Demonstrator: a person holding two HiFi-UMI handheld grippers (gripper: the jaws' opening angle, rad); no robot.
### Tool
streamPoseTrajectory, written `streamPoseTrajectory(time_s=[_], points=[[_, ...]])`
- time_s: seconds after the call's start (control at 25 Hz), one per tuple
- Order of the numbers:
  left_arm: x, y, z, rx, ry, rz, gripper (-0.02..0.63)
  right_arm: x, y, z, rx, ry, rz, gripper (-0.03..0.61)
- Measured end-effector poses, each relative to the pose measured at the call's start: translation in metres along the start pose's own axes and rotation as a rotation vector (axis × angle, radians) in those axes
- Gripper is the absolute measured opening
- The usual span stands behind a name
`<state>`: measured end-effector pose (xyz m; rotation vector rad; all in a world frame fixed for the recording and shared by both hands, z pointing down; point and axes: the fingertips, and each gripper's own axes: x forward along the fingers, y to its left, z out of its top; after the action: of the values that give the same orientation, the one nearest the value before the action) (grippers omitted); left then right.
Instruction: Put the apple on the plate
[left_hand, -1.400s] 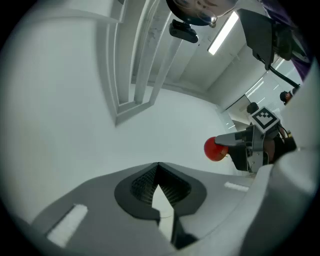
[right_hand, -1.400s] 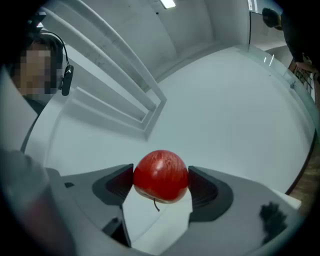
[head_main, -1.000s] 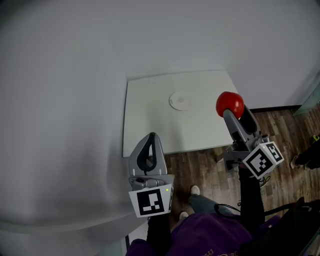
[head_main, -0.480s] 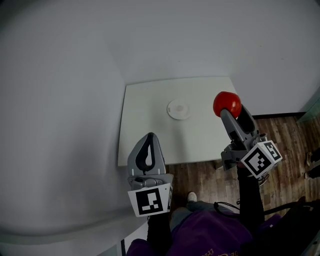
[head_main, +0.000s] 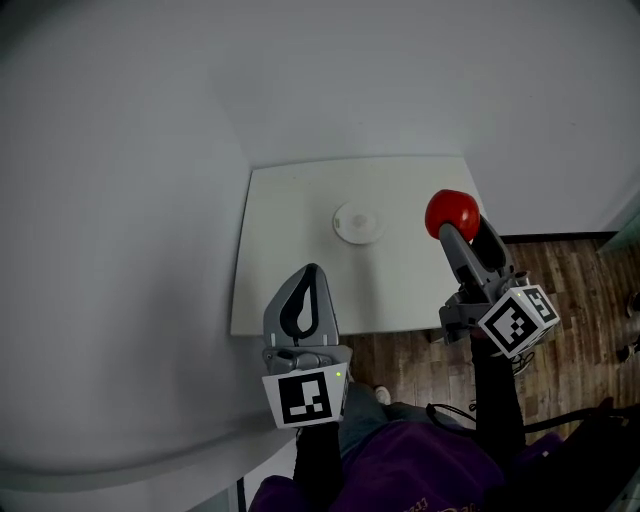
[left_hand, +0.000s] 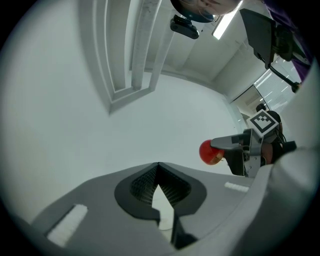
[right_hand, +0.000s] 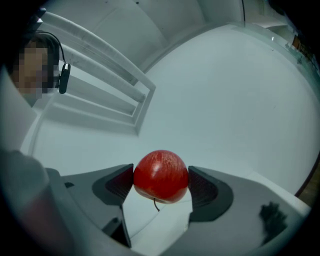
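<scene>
My right gripper is shut on a red apple, held in the air over the right part of the white table. In the right gripper view the apple sits between the two dark pads, stem hanging down. A small white round plate lies near the middle of the table, left of the apple. My left gripper hangs over the table's front edge, its jaws closed together on nothing. The left gripper view shows its tips meeting, and the apple in the other gripper at right.
The table stands in a corner between pale walls. Brown wooden floor lies to the right and in front of the table. The person's purple sleeve and legs are at the bottom of the head view.
The table and plate have shifted slightly down and left in the head view. The right gripper with the apple has drifted a little left; the left gripper moved slightly down and right.
</scene>
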<state>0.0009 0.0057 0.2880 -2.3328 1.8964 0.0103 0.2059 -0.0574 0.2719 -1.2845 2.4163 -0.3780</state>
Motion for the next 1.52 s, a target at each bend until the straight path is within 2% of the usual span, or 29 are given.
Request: streamPoseTrajectory(time_s=[0.12, 0.32, 0.68, 0.84, 1.12, 1.36, 1.44, 1.52], points=[[0.027, 0.012, -0.016, -0.005, 0.024, -0.012, 0.006, 0.028, -0.017, -0.023, 0.041, 0.033, -0.017, 0.342], [0.061, 0.034, -0.036, -0.014, 0.041, -0.036, 0.006, 0.067, -0.035, -0.047, 0.04, 0.061, -0.029, 0.342], [0.065, 0.026, -0.021, -0.004, 0.036, -0.072, 0.006, 0.071, -0.025, -0.04, 0.004, 0.081, -0.027, 0.342], [0.068, 0.025, -0.012, 0.007, 0.036, -0.091, 0.006, 0.073, -0.023, -0.04, -0.044, 0.112, -0.046, 0.342], [0.151, 0.064, -0.065, -0.016, 0.07, -0.165, 0.006, 0.157, -0.064, -0.098, -0.06, 0.205, -0.1, 0.342], [0.152, 0.051, -0.071, 0.022, 0.1, -0.232, 0.006, 0.155, -0.067, -0.113, -0.06, 0.261, -0.123, 0.342], [0.164, 0.058, -0.088, 0.035, 0.125, -0.259, 0.006, 0.169, -0.076, -0.133, -0.057, 0.291, -0.141, 0.342], [0.177, 0.067, -0.109, 0.012, 0.16, -0.279, 0.006, 0.185, -0.086, -0.155, -0.049, 0.322, -0.16, 0.342]])
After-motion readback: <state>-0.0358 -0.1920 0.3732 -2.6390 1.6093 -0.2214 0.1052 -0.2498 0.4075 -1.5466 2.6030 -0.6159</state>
